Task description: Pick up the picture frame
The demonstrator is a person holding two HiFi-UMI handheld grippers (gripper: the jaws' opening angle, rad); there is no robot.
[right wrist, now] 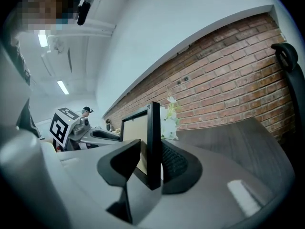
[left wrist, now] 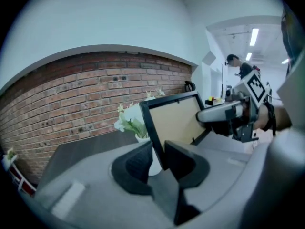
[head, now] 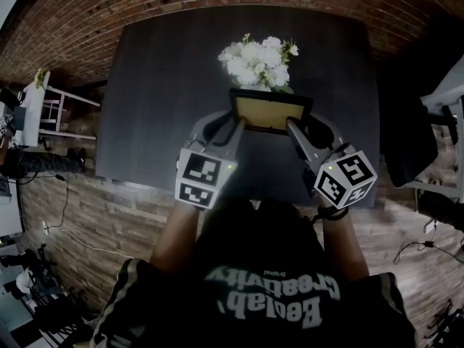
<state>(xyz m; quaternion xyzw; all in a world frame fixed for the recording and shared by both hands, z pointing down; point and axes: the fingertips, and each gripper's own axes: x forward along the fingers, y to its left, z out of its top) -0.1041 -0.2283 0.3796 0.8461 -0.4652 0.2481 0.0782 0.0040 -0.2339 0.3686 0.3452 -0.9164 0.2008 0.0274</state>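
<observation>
Picture frame [head: 270, 112]: black border, tan panel. Held between the two grippers over the middle of the table [head: 152, 93], just on the near side of the white flowers [head: 257, 60]. Whether its lower edge touches the table cannot be told.

Left gripper [head: 226, 127]: jaws clamped on the frame's left border [left wrist: 155, 137], one pad on each face.

Right gripper [head: 303, 127]: jaws clamped on the frame's right border [right wrist: 153, 142] in the same way.

Table: dark top, far edge against a brick wall [head: 145, 2]; the flowers stand toward that far edge.
</observation>
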